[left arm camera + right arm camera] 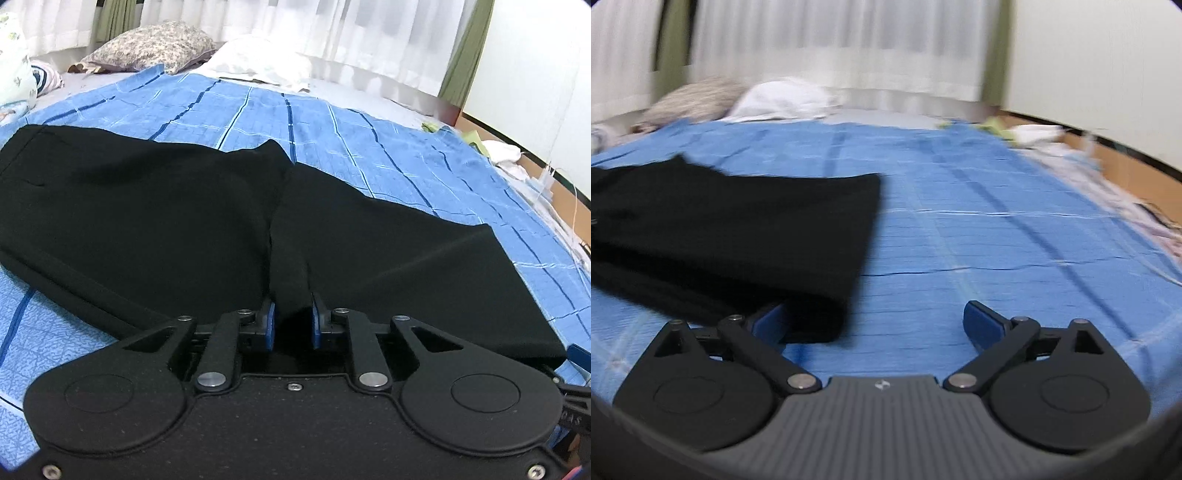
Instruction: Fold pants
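Note:
Black pants (155, 206) lie spread on a blue checked bedcover (332, 129). In the left wrist view my left gripper (292, 321) is shut on a pinched ridge of the black cloth near the pants' near edge, blue pads pressing it from both sides. In the right wrist view the pants (738, 229) fill the left half, their end edge running down toward my right gripper (882, 325). That gripper stands wide open; its left finger (768, 325) is partly hidden under the cloth corner, its right finger (982, 325) is over bare bedcover (997, 240).
A patterned pillow (151, 44) and a white pillow (258, 59) lie at the head of the bed below white curtains (332, 26). Loose clothes and cords (517, 158) sit past the bed's right edge, above the floor.

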Available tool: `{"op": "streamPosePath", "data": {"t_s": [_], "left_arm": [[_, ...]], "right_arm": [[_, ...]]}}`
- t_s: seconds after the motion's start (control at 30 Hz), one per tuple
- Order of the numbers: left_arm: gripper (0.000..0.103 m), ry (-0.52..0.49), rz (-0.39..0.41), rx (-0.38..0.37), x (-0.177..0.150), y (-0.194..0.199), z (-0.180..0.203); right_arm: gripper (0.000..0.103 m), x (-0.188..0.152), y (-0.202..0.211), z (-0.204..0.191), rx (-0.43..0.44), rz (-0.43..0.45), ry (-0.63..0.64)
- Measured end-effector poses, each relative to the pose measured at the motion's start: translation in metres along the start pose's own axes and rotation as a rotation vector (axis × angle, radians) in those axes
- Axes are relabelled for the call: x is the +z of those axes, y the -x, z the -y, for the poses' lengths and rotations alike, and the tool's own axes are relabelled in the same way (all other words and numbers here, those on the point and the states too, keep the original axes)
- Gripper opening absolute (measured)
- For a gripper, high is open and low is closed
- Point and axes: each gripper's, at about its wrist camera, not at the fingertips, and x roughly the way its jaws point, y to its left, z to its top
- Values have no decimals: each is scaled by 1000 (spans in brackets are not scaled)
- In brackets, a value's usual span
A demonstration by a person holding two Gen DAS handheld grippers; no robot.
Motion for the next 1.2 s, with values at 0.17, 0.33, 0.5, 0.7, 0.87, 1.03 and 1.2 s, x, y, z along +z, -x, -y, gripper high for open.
{"op": "streamPosePath", "data": {"t_s": [0.17, 0.33, 0.5, 0.7, 0.87, 1.03, 1.2], "left_arm": [[20, -19, -7, -8, -3, -1, 4], [22, -61, 7, 21, -10, -1, 10], [22, -86, 6, 32, -12, 0, 11], [23, -96, -6, -18, -18, 6, 16], [23, -147, 5, -62, -28, 9, 29], [23, -165, 4, -101, -35, 14, 33], [27, -149, 14, -105, -34, 23, 25]], "right_arm": [[100, -2, 0, 15, -89, 1, -43], [80, -3, -5, -2, 64, 28, -35], [23, 5, -10, -12, 24, 30, 15], [30, 0, 5, -13, -96, 44, 139], [37, -3, 2, 5, -175, 35, 144], [40, -5, 1, 17, -188, 29, 123], [61, -8, 18, 17, -131, 24, 107]]}}
